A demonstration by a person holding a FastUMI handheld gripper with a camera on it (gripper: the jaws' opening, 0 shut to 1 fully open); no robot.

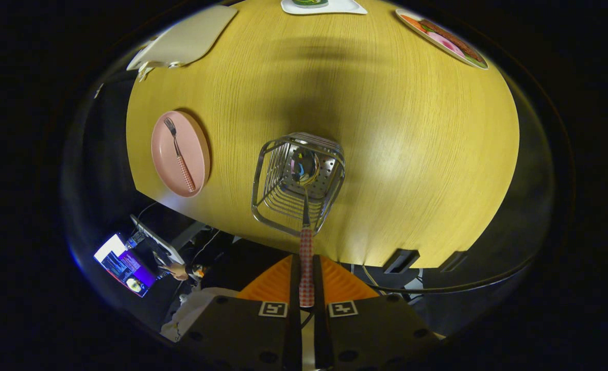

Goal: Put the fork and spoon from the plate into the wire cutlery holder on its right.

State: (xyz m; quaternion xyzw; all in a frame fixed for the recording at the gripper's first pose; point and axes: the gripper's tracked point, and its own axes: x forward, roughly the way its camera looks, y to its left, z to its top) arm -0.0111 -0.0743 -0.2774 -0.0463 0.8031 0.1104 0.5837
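Observation:
My gripper [306, 288] is shut on the spoon [306, 216], both fingers pressing its red-checked handle. The spoon points straight ahead, and its shiny bowl hangs inside the wire cutlery holder [268, 185], which stands on the yellow wooden table [417, 154] just beyond the fingers. Whether the bowl touches the holder's perforated floor I cannot tell. To the left of the holder lies a pink plate [167, 170], and on it rests the fork [179, 153], with the same checked handle and its tines pointing away.
A pale cutting board [188, 38] lies at the table's far left. A white tray [324, 6] and a patterned plate [443, 38] sit along the far edge. Below the near table edge are cables, a lit screen [123, 265] and a hand [178, 270].

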